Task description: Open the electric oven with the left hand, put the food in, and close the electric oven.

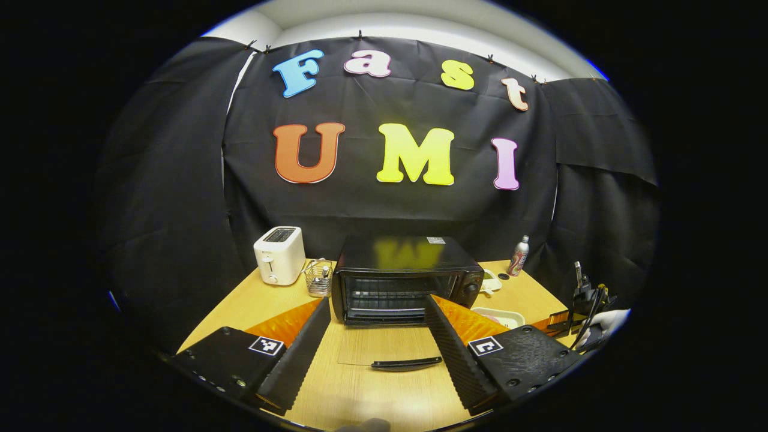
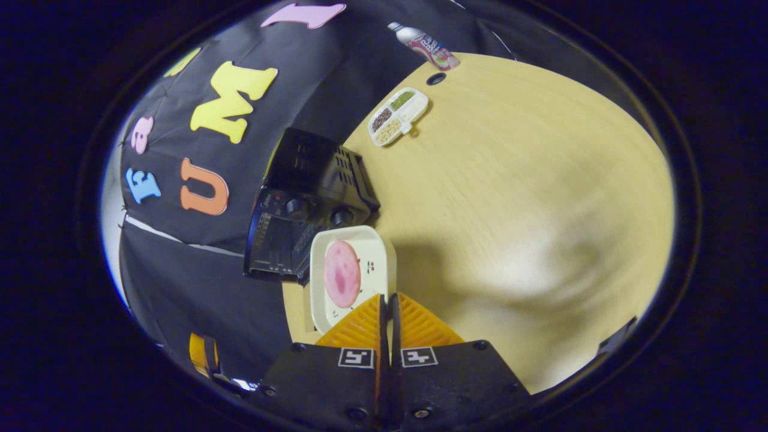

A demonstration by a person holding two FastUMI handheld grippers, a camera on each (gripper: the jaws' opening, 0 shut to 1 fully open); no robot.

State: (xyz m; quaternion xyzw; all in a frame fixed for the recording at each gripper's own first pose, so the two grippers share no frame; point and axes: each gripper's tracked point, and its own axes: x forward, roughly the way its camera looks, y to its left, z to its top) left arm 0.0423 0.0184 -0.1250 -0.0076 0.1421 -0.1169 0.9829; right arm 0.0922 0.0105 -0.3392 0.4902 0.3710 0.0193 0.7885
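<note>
The black electric oven (image 1: 408, 279) stands at the back of the wooden table with its glass door (image 1: 390, 348) folded down flat, the door's handle (image 1: 407, 363) nearest me. My left gripper (image 1: 378, 300) is open above the door, one finger on each side, holding nothing. A white square plate (image 2: 351, 270) carries a round pink slice of food (image 2: 342, 273). My right gripper (image 2: 387, 298) is shut on the plate's near rim, just to the right of the oven (image 2: 306, 204). In the left gripper view the plate (image 1: 498, 315) and the right gripper (image 1: 558, 324) sit beside the oven's right side.
A white toaster (image 1: 279, 255) and a wire basket (image 1: 318, 277) stand left of the oven. A bottle (image 1: 519, 255) stands at the back right, with a divided dish of grains (image 2: 399, 116) near it. Bare tabletop (image 2: 528, 198) spreads right of the plate.
</note>
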